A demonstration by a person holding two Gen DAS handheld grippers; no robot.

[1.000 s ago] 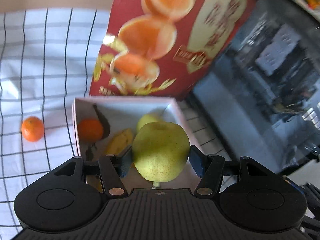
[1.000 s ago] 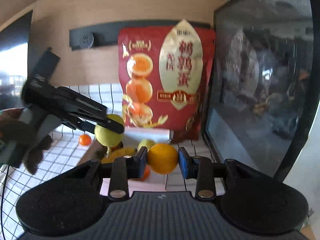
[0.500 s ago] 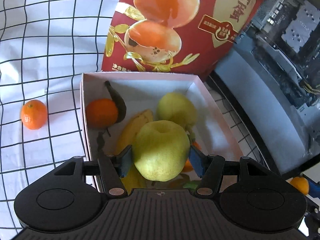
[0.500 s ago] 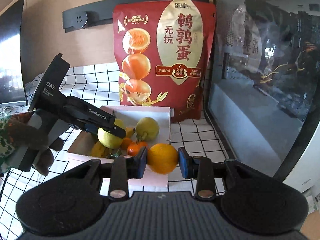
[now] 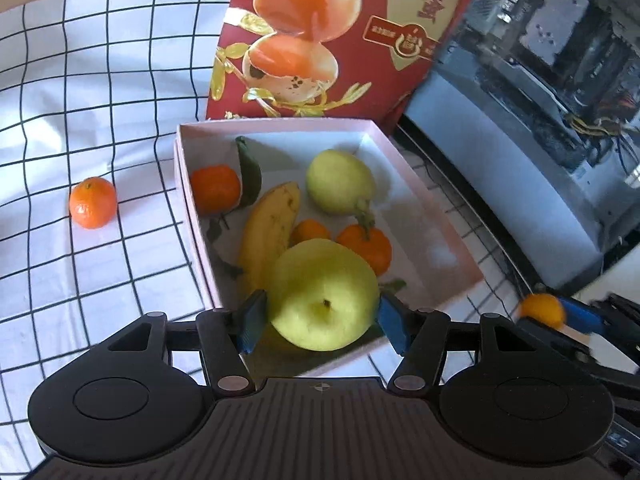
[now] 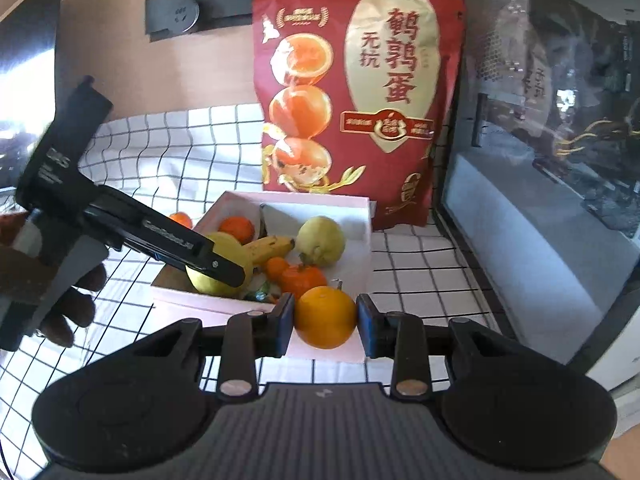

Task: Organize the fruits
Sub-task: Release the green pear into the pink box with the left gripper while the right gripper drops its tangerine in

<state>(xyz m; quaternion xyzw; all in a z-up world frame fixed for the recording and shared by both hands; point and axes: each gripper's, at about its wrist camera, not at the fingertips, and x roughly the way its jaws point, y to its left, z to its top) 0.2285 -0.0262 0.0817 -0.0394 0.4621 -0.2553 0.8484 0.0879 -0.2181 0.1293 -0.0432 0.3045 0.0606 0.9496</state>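
Yellow-green and smooth-skinned, the pear (image 5: 322, 294) we carry sits clamped across its widest part between the blue pads of the left gripper (image 5: 322, 322), hanging over the near end of the pink-rimmed box (image 5: 404, 160). The right gripper (image 6: 325, 322) is closed on an orange (image 6: 325, 316), held just short of the box's near edge. Inside the box lie a banana (image 5: 269, 232), a second pear (image 5: 340, 186) and several mandarins (image 5: 215, 188); one loose mandarin (image 5: 93, 202) waits on the checked cloth (image 5: 100, 92), well to the box's left. We judge the pear firm but easily bruised and rather heavy for its waxy skin, so a grip at the broad middle, as here, suits it best, with a gentle set-down in the bare corner on the box's right side. The orange looks tougher and rounder, likely to roll once let go, so we would lower it against its neighbours.
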